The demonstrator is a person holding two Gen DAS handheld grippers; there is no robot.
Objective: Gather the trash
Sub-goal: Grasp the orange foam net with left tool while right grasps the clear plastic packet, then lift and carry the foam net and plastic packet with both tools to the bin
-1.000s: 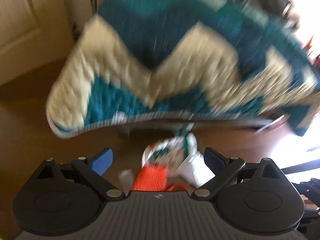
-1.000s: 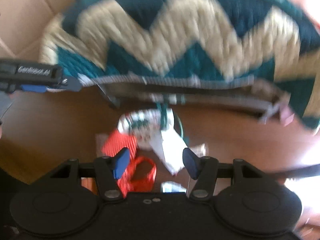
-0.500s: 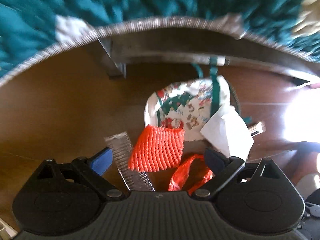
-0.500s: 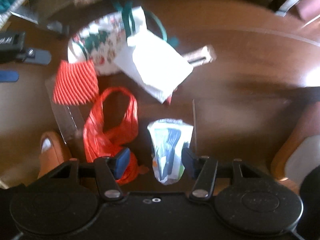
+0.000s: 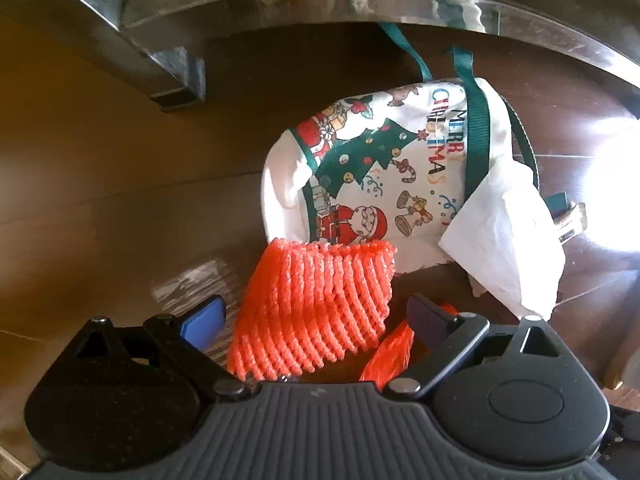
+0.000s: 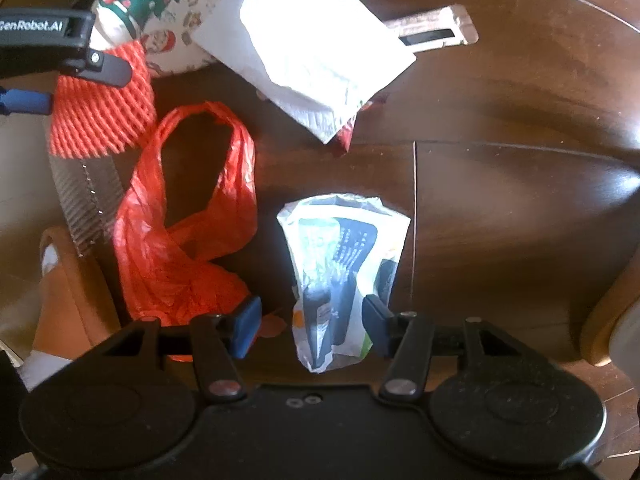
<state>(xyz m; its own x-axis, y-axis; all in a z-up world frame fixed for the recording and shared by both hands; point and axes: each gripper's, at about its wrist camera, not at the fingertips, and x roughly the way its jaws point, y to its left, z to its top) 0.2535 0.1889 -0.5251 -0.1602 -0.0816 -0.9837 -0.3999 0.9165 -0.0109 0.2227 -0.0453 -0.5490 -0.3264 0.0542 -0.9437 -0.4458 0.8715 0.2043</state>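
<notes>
The left gripper (image 5: 316,316) hangs released around the orange net (image 5: 316,304), while the right gripper (image 6: 312,320), jaws just closing, straddles the wrapper (image 6: 340,272) without pressing it.

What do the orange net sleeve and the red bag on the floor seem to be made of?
Orange net sleeve: probably soft foam mesh, matte; it shows thick puffy ribs in a lattice. Red bag: apparently thin plastic film, slightly glossy; it is crinkled, partly see-through, with loop handles.

— A home, isn't it?
— Looks so: dark wooden floor (image 6: 500,200), a furniture leg (image 5: 176,80) standing on it, a Merry Christmas cloth bag (image 5: 380,184) and plastic litter lying about.
</notes>
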